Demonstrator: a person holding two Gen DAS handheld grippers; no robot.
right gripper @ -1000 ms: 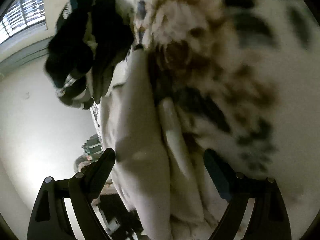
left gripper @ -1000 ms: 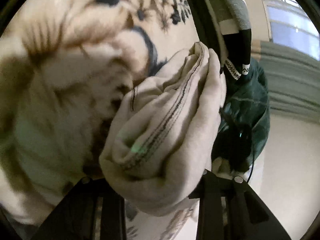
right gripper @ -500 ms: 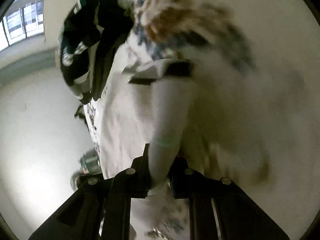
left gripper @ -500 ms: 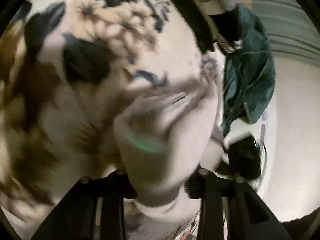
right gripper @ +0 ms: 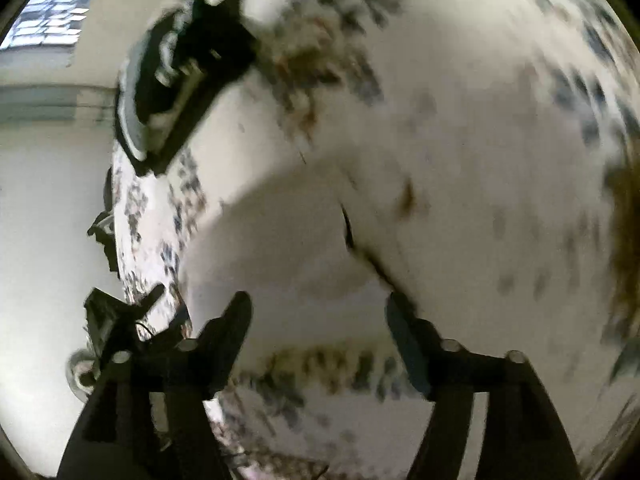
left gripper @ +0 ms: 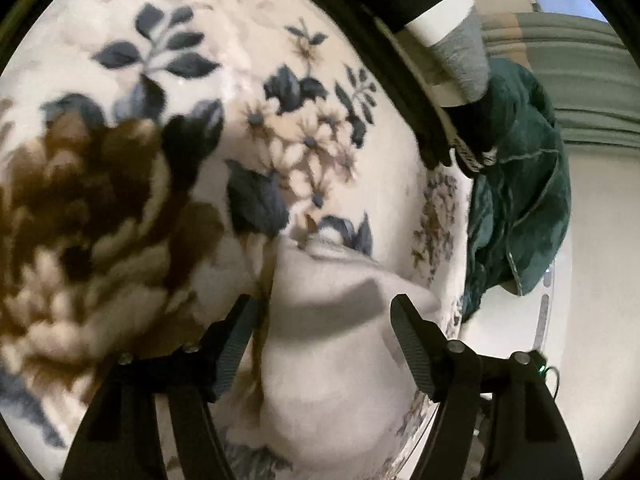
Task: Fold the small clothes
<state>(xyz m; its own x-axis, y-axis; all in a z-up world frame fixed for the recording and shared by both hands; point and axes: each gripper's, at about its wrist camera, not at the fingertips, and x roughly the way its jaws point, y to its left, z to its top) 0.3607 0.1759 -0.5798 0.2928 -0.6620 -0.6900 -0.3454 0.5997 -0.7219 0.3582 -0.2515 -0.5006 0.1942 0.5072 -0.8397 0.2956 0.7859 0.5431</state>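
Note:
A small cream garment lies folded on the floral blanket. My left gripper hangs just over it. Its jaws are opening, the cloth sits between them, and the ribbed pads stand clear of it. In the blurred right wrist view the same cream garment lies flat ahead of my right gripper. That gripper's jaws are opening too, with nothing pinched between the fingers.
A black, white and grey striped garment and a dark green one are heaped at the blanket's far edge, seen as a dark pile from the right. Beyond the edge are pale floor and a window.
The left jaws have let go of the bunched cream garment, which now rests on the blanket. The right jaws pinched the cloth half a second ago, then spread and lifted away.

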